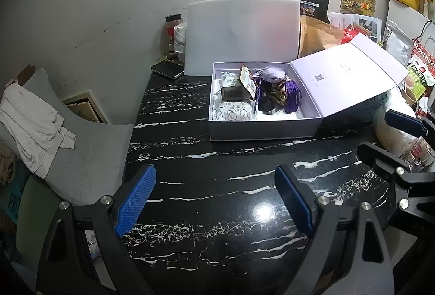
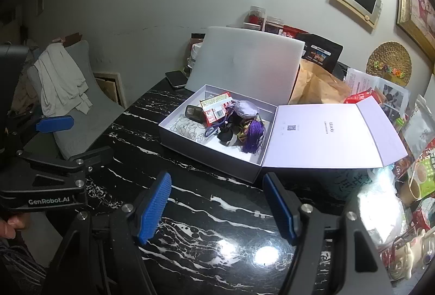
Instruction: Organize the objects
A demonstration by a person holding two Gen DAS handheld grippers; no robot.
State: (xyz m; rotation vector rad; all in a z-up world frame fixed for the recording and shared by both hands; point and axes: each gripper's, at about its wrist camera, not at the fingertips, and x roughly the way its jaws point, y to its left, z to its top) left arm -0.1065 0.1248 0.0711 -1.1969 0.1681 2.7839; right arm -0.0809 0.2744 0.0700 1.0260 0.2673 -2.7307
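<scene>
An open white box (image 1: 263,129) (image 2: 212,159) sits on the black marble table (image 1: 217,167), its lid (image 1: 348,77) (image 2: 326,132) folded out to the right. Inside lie a purple tassel (image 1: 292,96) (image 2: 255,137), a grey pouch (image 1: 272,76), a dark small case (image 1: 235,94) (image 2: 194,113), a red and green card packet (image 2: 214,109) and white wrapped packets (image 1: 233,110). My left gripper (image 1: 214,200) (image 2: 73,140) hovers open over bare table in front of the box. My right gripper (image 2: 217,208) (image 1: 391,140) is open too, beside it, holding nothing.
A white foam board (image 1: 239,34) leans behind the box, with a phone (image 1: 168,69) to its left and jars behind. A brown paper bag (image 1: 318,37) and piled food packets (image 2: 418,178) crowd the right side. A cushioned chair with a white cloth (image 1: 35,121) stands left of the table.
</scene>
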